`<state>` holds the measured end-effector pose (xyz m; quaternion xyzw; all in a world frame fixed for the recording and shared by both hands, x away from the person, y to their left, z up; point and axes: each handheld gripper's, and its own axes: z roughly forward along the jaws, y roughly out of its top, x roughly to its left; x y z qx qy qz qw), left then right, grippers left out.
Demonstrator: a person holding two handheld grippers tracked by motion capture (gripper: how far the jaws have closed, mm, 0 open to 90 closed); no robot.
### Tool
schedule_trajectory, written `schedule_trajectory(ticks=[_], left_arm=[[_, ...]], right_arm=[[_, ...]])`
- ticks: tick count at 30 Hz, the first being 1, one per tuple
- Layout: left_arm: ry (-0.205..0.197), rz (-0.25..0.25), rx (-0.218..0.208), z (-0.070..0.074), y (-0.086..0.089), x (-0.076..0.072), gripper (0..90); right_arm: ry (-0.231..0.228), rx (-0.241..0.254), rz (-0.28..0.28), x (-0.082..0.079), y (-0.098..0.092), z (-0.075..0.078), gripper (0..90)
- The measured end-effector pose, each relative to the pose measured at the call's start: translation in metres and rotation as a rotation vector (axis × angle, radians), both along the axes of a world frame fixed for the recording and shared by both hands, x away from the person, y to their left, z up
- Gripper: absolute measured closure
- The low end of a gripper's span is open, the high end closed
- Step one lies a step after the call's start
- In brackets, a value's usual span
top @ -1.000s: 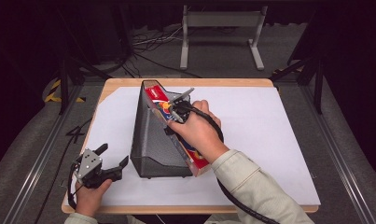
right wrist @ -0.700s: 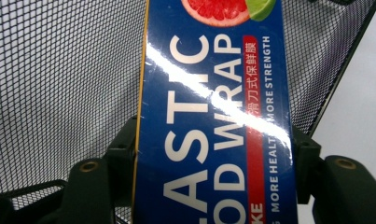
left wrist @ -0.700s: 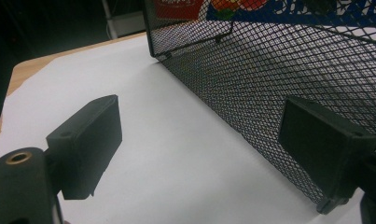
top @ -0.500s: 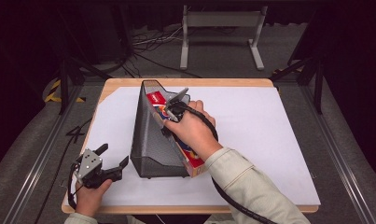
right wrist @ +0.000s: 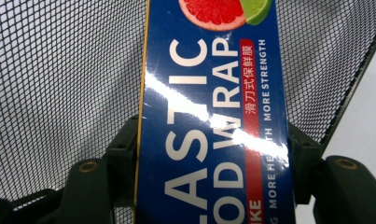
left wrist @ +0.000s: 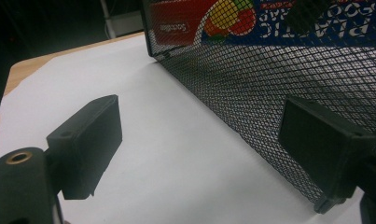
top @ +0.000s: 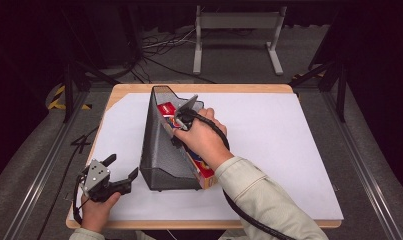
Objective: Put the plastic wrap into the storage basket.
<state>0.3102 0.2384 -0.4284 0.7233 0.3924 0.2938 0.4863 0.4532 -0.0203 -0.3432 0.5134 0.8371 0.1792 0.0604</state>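
A long blue and red plastic wrap box [right wrist: 213, 116] lies inside a black mesh file holder [top: 161, 145] on the white table cover, one end of the box [top: 205, 172] sticking out at the holder's near low end. My right gripper [right wrist: 213, 154] is shut on the box, one jaw against each long side, reaching into the holder [right wrist: 59, 84] from above. In the high view the right gripper [top: 181, 120] sits at the holder's tall end. My left gripper [top: 120, 172] rests open on the table just left of the holder, its right pad [left wrist: 323, 144] close against the mesh wall [left wrist: 269, 79].
The wooden table [top: 199, 89] carries a white sheet [top: 289, 140] with open room to the right of the holder. A metal stand [top: 236, 35] and cables lie on the floor behind. Rails [top: 34, 170] run along both table sides.
My right hand has shifted slightly with the box inside the holder. The left gripper has stayed where it was.
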Motion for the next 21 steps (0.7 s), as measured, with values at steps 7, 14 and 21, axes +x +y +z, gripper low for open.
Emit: schedule_trajectory(ticks=[7,14,21], left_arm=[[-0.001,0.0,-0.001,0.0001,0.0007,-0.0003,14.6],[0.001,0.001,-0.002,-0.0001,0.0007,-0.0005,14.5],[0.002,0.003,-0.002,-0.0002,0.0007,-0.001,14.4]], right_arm=[[0.019,-0.017,0.001,0.0033,0.0044,-0.0029,37.5],[-0.012,0.018,0.014,0.0032,0.0023,0.0006,29.5],[-0.038,0.041,0.041,0.0016,-0.0045,0.0055,24.1]])
